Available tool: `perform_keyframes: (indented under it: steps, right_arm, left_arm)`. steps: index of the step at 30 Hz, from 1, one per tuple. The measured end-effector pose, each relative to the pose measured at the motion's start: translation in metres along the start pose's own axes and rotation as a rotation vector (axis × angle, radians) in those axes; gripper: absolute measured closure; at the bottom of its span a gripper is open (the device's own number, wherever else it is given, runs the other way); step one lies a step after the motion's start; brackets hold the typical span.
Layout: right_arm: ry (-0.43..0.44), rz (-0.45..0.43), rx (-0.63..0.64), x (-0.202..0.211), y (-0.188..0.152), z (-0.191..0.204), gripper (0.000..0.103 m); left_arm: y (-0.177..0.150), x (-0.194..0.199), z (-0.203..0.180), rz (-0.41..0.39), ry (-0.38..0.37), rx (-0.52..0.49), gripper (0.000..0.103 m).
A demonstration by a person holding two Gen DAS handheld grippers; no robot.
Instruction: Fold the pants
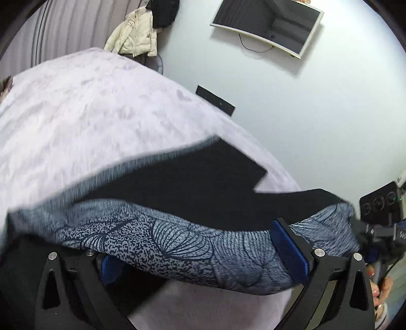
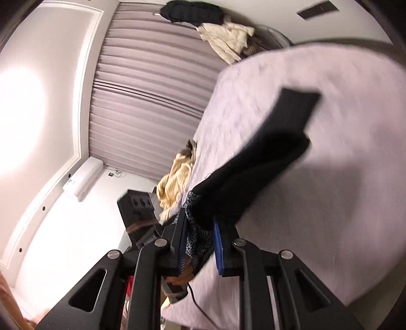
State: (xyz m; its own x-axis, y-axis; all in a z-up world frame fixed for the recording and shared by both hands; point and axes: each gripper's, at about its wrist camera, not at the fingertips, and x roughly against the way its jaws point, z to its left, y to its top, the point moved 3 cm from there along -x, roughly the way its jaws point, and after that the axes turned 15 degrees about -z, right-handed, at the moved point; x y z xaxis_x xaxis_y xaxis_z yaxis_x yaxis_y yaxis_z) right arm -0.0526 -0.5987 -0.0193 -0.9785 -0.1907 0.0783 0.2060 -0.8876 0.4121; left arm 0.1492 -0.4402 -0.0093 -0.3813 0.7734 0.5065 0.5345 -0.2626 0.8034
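The pants (image 1: pixel 203 182) are dark outside, with a blue leaf-patterned inside, and are lifted over the bed, blurred at their far edge. In the left wrist view the patterned part lies across my left gripper (image 1: pixel 192 243). Its jaws stand wide apart, one blue pad (image 1: pixel 291 248) in front of the cloth and the other half hidden under it. My right gripper (image 1: pixel 380 231) holds the cloth's right end. In the right wrist view the pants (image 2: pixel 266 157) stretch away over the bed, and my right gripper (image 2: pixel 199 218) is shut on the bunched patterned cloth.
A lilac bed cover (image 1: pixel 88 114) fills the space under the pants. A beige cloth (image 2: pixel 175 177) lies at the bed's edge. A cream jacket (image 1: pixel 134 33) hangs beyond the bed, beside grey curtains (image 2: pixel 152 88). A screen (image 1: pixel 269 22) is on the white wall. A hand (image 1: pixel 380 286) shows at right.
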Motion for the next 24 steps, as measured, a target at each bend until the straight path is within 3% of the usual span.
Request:
perform_keyframes:
  steps: [3,5,9,10,11,13,16,20,24]
  right_arm:
    - [-0.033,-0.042,0.022,-0.04,0.046,0.01,0.083]
    - [-0.109,-0.068,0.052,-0.069,0.071,0.012,0.083]
    - [-0.228,-0.061,0.054,-0.112,0.101,-0.007,0.079]
    - [-0.28,-0.048,0.064,-0.121,0.105,-0.016,0.079]
    - [-0.335,-0.039,0.074,-0.128,0.106,-0.022,0.061]
    - [-0.375,-0.048,0.103,-0.124,0.104,-0.029,0.046]
    - [-0.329,-0.039,0.126,-0.097,0.085,-0.04,0.045]
    - [-0.341,0.003,0.079,-0.08,0.062,-0.064,0.045]
    - [-0.265,-0.154,0.085,-0.062,0.072,-0.043,0.045]
  left_arm:
    - [0.037,-0.013,0.014,-0.016,0.05,0.035,0.0]
    - [0.057,-0.011,0.022,-0.038,0.06,0.032,0.0]
    - [0.077,0.018,0.032,-0.119,0.148,-0.134,0.0]
    - [0.073,0.021,0.038,-0.11,0.182,-0.158,0.0]
    - [0.068,0.023,0.047,-0.088,0.216,-0.178,0.0]
    - [0.046,0.034,0.069,-0.057,0.293,-0.217,0.0]
    - [0.008,0.061,0.11,-0.025,0.396,-0.227,0.0]
    - [-0.033,0.089,0.165,0.03,0.524,-0.118,0.0]
    - [-0.039,0.104,0.198,0.026,0.577,0.008,0.0]
